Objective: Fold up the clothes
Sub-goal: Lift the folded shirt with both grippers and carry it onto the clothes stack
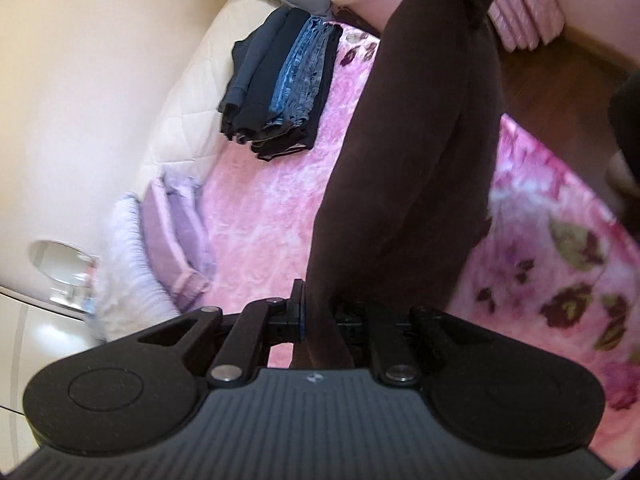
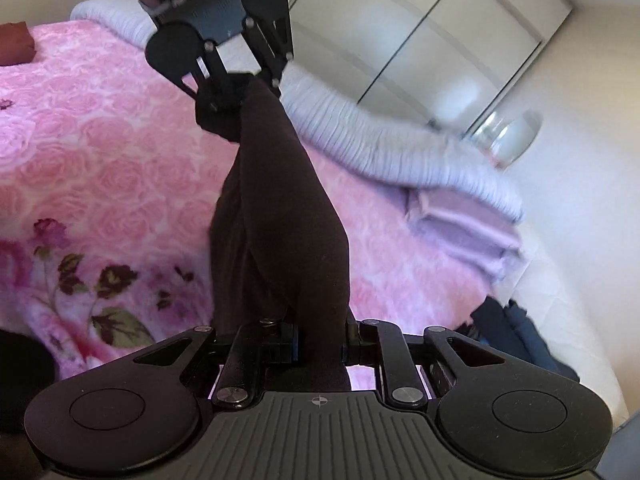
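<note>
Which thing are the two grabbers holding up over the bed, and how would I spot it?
Look at the bed with the pink rose blanket. Stretched above it, between the left gripper and the right gripper, is a long dark brown garment, pinched at each end. Unlike the folded stack of blue and black clothes lying by the wall, it is unfolded and held in the air.

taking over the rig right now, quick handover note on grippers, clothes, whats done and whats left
Left gripper: shut on one end of the dark garment.
Right gripper: shut on the other end; its jaws have just been closing.
The garment hangs stretched between the two, above the pink blanket.
Done: a stack of folded clothes lies at the blanket's edge, by the mattress.
Left: lay the garment flat, fold it, probably add it to the stack.
</note>
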Motion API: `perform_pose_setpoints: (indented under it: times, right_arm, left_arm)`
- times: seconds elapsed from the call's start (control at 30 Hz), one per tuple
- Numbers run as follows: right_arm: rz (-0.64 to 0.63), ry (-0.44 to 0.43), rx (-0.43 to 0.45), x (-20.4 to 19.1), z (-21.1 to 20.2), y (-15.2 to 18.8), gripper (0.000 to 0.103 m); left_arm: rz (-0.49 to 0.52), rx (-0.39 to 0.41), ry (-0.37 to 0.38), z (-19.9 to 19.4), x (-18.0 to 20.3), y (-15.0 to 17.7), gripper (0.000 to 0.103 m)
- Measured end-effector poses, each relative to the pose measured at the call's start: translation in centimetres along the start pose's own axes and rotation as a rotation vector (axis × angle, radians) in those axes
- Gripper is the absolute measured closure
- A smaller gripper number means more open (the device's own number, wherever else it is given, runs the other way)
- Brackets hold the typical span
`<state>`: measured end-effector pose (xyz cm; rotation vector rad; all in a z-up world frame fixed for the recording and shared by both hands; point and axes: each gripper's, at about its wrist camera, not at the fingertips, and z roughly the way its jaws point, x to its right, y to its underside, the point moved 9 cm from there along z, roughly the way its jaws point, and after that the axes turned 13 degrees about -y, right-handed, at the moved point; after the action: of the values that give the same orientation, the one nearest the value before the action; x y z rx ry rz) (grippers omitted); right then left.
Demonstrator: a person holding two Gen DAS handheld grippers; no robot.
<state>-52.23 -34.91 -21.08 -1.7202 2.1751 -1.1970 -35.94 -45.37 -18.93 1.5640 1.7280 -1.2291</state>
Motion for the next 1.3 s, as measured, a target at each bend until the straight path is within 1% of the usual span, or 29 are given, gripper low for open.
perform_pose_setpoints:
  times: [0.13, 0.17, 0.23, 0.3, 0.37, 0.43, 0.5, 0.63, 0.7, 0.77, 0.87, 0.9, 0.97, 1.03, 1.07, 1.1, 1.13, 1.17, 1.2, 1.27, 1.3]
  right_arm:
    - [0.027, -0.043, -0.091, 3.5, -4.0, -3.3, 0.087]
    - [0.033, -0.049, -0.122, 4.5, -5.5, -4.4, 0.087]
    - [0.034, -0.049, -0.156, 6.1, -8.1, -6.1, 0.087]
    - [0.038, -0.040, -0.192, 7.6, -10.3, -7.3, 0.087]
    - [0.049, -0.023, -0.214, 9.1, -12.2, -7.7, 0.087]
    - [0.077, 0.001, -0.229, 10.9, -13.4, -7.0, 0.087]
    - [0.104, 0.022, -0.239, 12.9, -14.4, -5.9, 0.087]
    - [0.148, 0.054, -0.251, 18.0, -15.1, -2.6, 0.087]
    - [0.144, 0.064, -0.249, 22.3, -15.2, -0.6, 0.087]
    - [0.141, 0.072, -0.234, 27.8, -14.9, 1.9, 0.087]
    - [0.095, 0.093, -0.220, 38.0, -13.8, 5.1, 0.087]
    - [0.079, 0.100, -0.216, 41.3, -13.4, 6.2, 0.087]
    - [0.015, 0.149, -0.202, 48.6, -13.0, 7.0, 0.087]
    - [-0.053, 0.214, -0.175, 54.3, -12.9, 7.1, 0.087]
    - [-0.089, 0.246, -0.161, 56.6, -12.7, 7.4, 0.087]
    - [-0.120, 0.268, -0.151, 58.3, -12.1, 8.1, 0.086]
    - [-0.150, 0.291, -0.141, 59.9, -11.5, 8.8, 0.086]
    - [-0.148, 0.290, -0.140, 60.9, -10.3, 10.1, 0.086]
    - [-0.127, 0.276, -0.147, 61.4, -9.0, 11.6, 0.086]
    - [-0.079, 0.219, -0.192, 60.5, -4.9, 16.0, 0.084]
    - [-0.055, 0.190, -0.215, 60.1, -2.8, 18.2, 0.084]
  left_arm:
    - [-0.050, 0.000, 0.084, -2.9, -3.8, -2.1, 0.094]
    - [-0.048, 0.007, 0.099, -3.6, -4.7, -2.8, 0.094]
    - [-0.033, 0.025, 0.118, -4.8, -6.3, -4.2, 0.094]
    - [-0.026, 0.049, 0.142, -5.1, -7.7, -5.7, 0.094]
    - [-0.018, 0.079, 0.155, -4.6, -9.0, -7.5, 0.094]
    - [-0.017, 0.108, 0.163, -3.9, -10.4, -9.1, 0.094]
    - [-0.018, 0.133, 0.162, -2.3, -11.8, -11.2, 0.094]
    - [-0.007, 0.167, 0.153, 3.5, -14.2, -16.5, 0.094]
    - [0.006, 0.168, 0.141, 7.2, -15.2, -19.6, 0.094]
    - [0.000, 0.157, 0.126, 11.5, -16.8, -22.9, 0.094]
    - [-0.034, 0.122, 0.102, 18.7, -20.4, -27.8, 0.094]
    - [-0.045, 0.110, 0.082, 21.1, -21.9, -29.4, 0.094]
    - [-0.067, 0.091, 0.017, 25.3, -25.2, -32.3, 0.094]
    - [-0.090, 0.078, -0.051, 29.1, -27.9, -34.8, 0.095]
    - [-0.094, 0.075, -0.081, 30.6, -28.5, -35.6, 0.095]
    - [-0.094, 0.070, -0.098, 32.1, -28.3, -36.0, 0.095]
    - [-0.092, 0.061, -0.100, 33.6, -27.4, -36.3, 0.095]
    - [-0.088, 0.050, -0.099, 35.1, -26.2, -36.5, 0.095]
    - [-0.081, 0.031, -0.084, 36.7, -24.1, -36.3, 0.095]
    - [-0.068, -0.038, -0.004, 40.1, -18.4, -35.3, 0.094]
    - [-0.063, -0.097, 0.057, 41.7, -15.2, -34.5, 0.094]
